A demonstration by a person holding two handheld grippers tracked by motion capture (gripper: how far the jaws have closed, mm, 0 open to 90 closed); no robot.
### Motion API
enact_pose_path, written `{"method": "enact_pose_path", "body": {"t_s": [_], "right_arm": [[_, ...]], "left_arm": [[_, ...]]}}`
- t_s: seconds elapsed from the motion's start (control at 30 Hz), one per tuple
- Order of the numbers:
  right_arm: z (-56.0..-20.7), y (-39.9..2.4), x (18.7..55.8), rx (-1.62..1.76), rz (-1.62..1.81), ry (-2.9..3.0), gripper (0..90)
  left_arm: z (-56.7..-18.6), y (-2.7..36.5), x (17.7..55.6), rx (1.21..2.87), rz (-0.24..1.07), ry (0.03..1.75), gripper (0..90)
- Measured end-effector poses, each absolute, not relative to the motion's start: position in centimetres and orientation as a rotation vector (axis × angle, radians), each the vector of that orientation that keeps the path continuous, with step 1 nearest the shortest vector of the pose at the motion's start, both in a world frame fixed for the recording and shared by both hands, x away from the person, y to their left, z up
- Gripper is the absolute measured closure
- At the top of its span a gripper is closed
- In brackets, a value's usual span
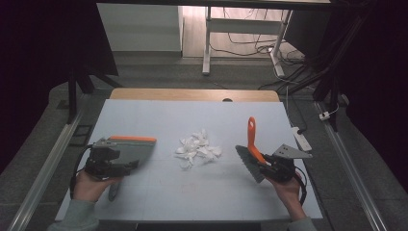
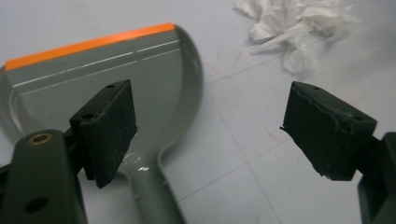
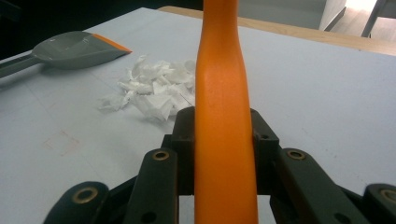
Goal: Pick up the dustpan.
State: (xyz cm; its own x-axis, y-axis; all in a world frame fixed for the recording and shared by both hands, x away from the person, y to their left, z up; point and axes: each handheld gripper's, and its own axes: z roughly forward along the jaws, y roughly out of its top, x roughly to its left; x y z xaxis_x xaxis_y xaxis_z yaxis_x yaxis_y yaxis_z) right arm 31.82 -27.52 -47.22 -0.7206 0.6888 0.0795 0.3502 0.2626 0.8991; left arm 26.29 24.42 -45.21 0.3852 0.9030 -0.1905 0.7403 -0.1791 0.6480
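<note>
The heap of torn white paper sits mid-bench, and everything else is placed around it. To its right, the right gripper has its jaws clamped tight on the orange handle of the brush, bristles down beside the paper. To its left lies the grey dustpan, orange lip on its far edge; the left gripper hangs over the pan's handle with jaws spread wide, holding nothing. I'd say the pan needs taking first: straddle the handle squarely, close firmly, then turn the lip toward the paper, flat on the bench, before sweeping.
</note>
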Motion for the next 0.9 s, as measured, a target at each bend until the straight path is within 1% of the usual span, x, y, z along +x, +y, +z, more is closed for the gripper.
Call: {"method": "enact_pose_path", "body": {"t_s": [0.2, 0.67, 0.9], "right_arm": [[-47.3, -27.4, 31.8, 0.948, 1.431, 2.219, 70.1], [-47.6, -27.4, 31.8, 0.954, 1.418, 2.229, 70.1], [-47.7, -27.1, 31.8, 0.952, 1.408, 2.237, 70.1]], "left_arm": [[-45.7, 25.7, 26.2, 1.948, 0.290, 1.476, 16.0], [-47.7, 26.5, 26.6, 1.978, 0.228, 1.592, 14.2], [-49.7, 26.6, 26.1, 1.977, 0.167, 1.670, 13.3]]}}
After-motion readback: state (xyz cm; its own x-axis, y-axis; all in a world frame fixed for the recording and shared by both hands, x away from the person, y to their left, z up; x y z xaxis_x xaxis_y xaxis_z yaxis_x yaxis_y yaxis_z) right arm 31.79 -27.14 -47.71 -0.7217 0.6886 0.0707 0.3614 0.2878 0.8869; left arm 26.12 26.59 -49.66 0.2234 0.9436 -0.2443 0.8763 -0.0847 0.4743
